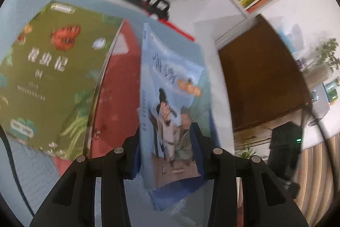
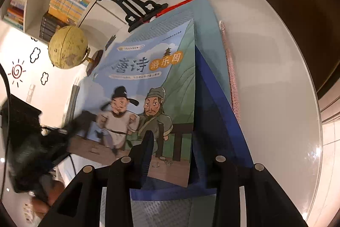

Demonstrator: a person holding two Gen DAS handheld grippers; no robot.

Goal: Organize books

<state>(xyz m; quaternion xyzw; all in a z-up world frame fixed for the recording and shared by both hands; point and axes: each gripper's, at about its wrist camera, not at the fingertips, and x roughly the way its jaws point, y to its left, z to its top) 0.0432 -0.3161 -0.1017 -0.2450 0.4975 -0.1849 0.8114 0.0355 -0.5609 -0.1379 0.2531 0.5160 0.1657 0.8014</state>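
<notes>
Two tongs, left tongs point(image 1: 167, 142) and right tongs point(image 2: 180, 148), both clamp the pale-blue illustrated paperback point(image 2: 148, 82), lifted on edge over the desk. A green floral-cover book point(image 1: 51, 78) and a red book point(image 1: 119, 82) lie left, unsorted; most tidying remains.

A home study: crowded bookshelves point(image 2: 63, 3), a desk globe point(image 2: 68, 47), cloud wall stickers point(image 2: 35, 54).
</notes>
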